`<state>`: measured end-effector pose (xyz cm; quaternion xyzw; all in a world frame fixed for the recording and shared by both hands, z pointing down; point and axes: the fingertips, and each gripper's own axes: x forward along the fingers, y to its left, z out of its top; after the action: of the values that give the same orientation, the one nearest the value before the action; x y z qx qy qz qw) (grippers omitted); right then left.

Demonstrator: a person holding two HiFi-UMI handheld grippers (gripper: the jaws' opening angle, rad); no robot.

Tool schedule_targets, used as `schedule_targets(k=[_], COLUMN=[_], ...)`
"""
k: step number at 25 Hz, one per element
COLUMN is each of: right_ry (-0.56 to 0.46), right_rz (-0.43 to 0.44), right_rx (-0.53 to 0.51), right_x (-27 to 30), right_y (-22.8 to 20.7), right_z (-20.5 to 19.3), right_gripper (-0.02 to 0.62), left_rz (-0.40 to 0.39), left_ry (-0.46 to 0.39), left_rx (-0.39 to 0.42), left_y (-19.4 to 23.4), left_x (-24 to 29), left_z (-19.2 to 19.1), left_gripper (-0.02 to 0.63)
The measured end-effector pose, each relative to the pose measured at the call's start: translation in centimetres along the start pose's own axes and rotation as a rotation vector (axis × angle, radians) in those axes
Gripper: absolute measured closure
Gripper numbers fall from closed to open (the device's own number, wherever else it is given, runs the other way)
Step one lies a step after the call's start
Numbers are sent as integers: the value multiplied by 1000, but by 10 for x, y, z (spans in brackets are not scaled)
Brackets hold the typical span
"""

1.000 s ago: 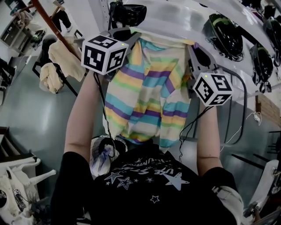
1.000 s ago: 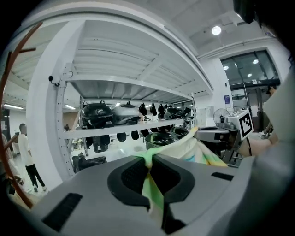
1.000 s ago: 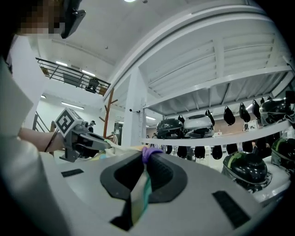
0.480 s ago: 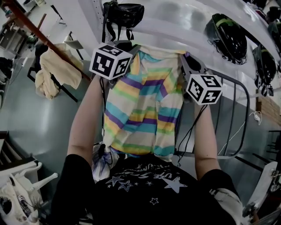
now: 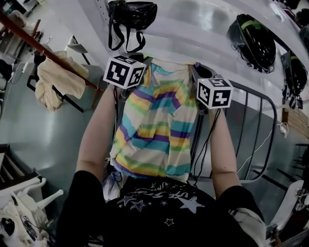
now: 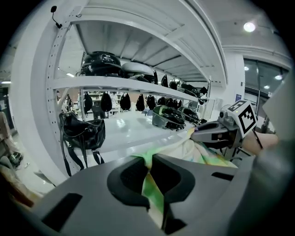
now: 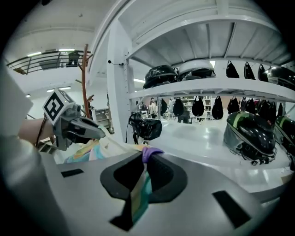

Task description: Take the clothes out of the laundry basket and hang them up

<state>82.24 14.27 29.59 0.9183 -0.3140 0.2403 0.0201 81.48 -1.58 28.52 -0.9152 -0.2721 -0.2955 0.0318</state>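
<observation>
A pastel striped garment (image 5: pixel 154 130) hangs spread between my two grippers in front of the person's chest. My left gripper (image 5: pixel 146 61) is shut on its upper left corner, and green-yellow fabric (image 6: pixel 151 184) is pinched between the jaws in the left gripper view. At the upper right corner my right gripper (image 5: pixel 194 68) is shut on the cloth, with purple and teal fabric (image 7: pixel 139 189) caught between its jaws. Each gripper view shows the other gripper: the right gripper (image 6: pixel 196 134) and the left gripper (image 7: pixel 100 132).
White shelving (image 5: pixel 193 29) stands ahead, with a black bag (image 5: pixel 131 14) hanging on it and helmets (image 5: pixel 251 36) on its shelf. A grey metal rail frame (image 5: pixel 263 120) is at the right. A cream garment (image 5: pixel 55 79) hangs on a wooden rail (image 5: pixel 29 41) at the left.
Both grippers have come down with the striped garment and drawn closer together. Their hold on the cloth is the same.
</observation>
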Motion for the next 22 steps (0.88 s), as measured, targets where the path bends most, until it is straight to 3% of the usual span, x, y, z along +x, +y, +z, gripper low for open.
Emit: schedule_targets(k=[7, 13, 17, 22], right_ry=[128, 161, 193, 195], right_rz=[-15, -34, -13, -21], right_rx=[-18, -19, -39, -50], right_x=[21, 29, 27, 19], right_y=[-5, -6, -1, 2], right_z=[-23, -33, -39, -42], right_gripper=[557, 525, 443, 393], left_rz=[13, 22, 15, 1], left_ry=[64, 78, 94, 87], left_rx=[-10, -29, -35, -30], left_y=[3, 5, -3, -5], left_x=[17, 27, 29, 25], left_z=[-20, -31, -36, -39], left_gripper=[565, 543, 441, 369])
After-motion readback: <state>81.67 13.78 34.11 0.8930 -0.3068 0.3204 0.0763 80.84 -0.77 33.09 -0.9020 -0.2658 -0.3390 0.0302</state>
